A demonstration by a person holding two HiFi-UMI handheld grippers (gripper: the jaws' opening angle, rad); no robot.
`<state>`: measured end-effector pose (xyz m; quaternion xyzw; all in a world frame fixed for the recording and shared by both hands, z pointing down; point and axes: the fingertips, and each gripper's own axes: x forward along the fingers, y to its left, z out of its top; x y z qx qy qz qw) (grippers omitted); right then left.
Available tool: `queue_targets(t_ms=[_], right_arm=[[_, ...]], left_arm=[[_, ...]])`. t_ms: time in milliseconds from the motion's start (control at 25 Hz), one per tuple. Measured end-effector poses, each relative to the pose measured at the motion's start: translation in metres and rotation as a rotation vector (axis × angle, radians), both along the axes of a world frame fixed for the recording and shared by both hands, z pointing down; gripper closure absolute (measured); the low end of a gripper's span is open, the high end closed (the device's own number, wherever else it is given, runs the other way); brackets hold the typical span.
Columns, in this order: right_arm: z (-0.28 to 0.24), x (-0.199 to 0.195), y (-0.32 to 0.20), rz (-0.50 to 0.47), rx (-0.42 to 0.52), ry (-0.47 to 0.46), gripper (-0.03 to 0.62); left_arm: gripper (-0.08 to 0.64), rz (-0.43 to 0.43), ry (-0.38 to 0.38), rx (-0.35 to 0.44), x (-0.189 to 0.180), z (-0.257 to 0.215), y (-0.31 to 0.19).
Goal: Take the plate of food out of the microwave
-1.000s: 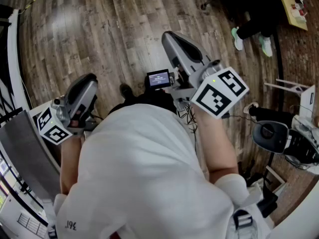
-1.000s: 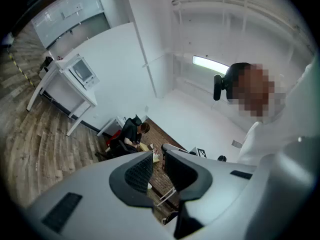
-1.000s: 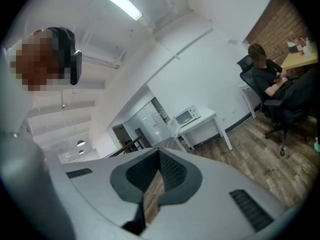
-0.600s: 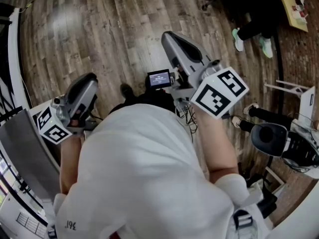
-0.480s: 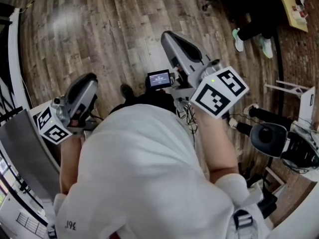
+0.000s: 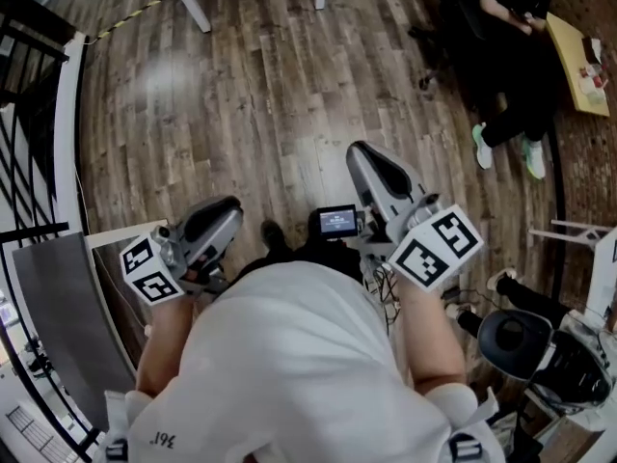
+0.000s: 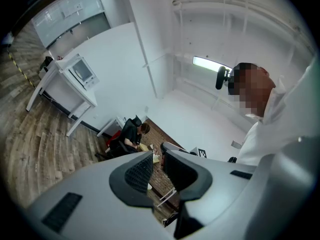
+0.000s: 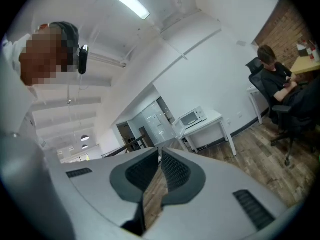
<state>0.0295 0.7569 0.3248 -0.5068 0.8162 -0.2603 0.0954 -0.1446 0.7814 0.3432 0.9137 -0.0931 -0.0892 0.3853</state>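
Sitting lower in the head view than a second ago, left gripper [image 6: 229, 210] stays empty and barely ajar, right gripper [image 6: 361, 154] empty and closed.

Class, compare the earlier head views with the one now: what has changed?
The head view has tilted forward: more floor and two table legs show at the top, and the left gripper and right gripper sit lower in the picture. Nothing was gripped or let go. Both grippers stay side by side before the person, empty.

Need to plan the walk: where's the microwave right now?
In the right gripper view, the microwave sits on a white table against the far wall, left of the seated person.
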Motion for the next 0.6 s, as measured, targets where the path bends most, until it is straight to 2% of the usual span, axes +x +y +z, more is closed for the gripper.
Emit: queue_targets(t_ms=[80, 120, 200, 320, 480, 520, 600], right_arm=[[0.002, -0.007, -0.001, -0.022, 0.023, 0.073, 0.589], [0.003, -0.011, -0.003, -0.038, 0.035, 0.109, 0.555], [0.003, -0.020, -0.008, -0.080, 0.042, 0.152, 0.532], [0.003, -0.033, -0.008, -0.156, 0.022, 0.173, 0.534], [0.006, -0.044, -0.010, -0.212, 0.021, 0.276, 0.534], [0.008, -0.046, -0.010, -0.214, 0.021, 0.284, 0.534], [0.010, -0.052, -0.011, -0.214, 0.021, 0.233, 0.534]], left_arm=[[0.479, -0.007, 0.000, 0.011, -0.002, 0.000, 0.000], [0.479, -0.013, 0.000, 0.020, -0.003, 0.000, -0.003], [0.479, -0.021, 0.002, 0.030, -0.006, -0.001, -0.007], [0.479, -0.027, 0.003, 0.032, -0.008, 0.000, -0.010], [0.479, -0.034, 0.006, 0.039, -0.009, -0.002, -0.015], [0.479, -0.036, 0.006, 0.039, -0.009, -0.002, -0.015], [0.479, -0.043, 0.008, 0.036, -0.010, -0.002, -0.016]])
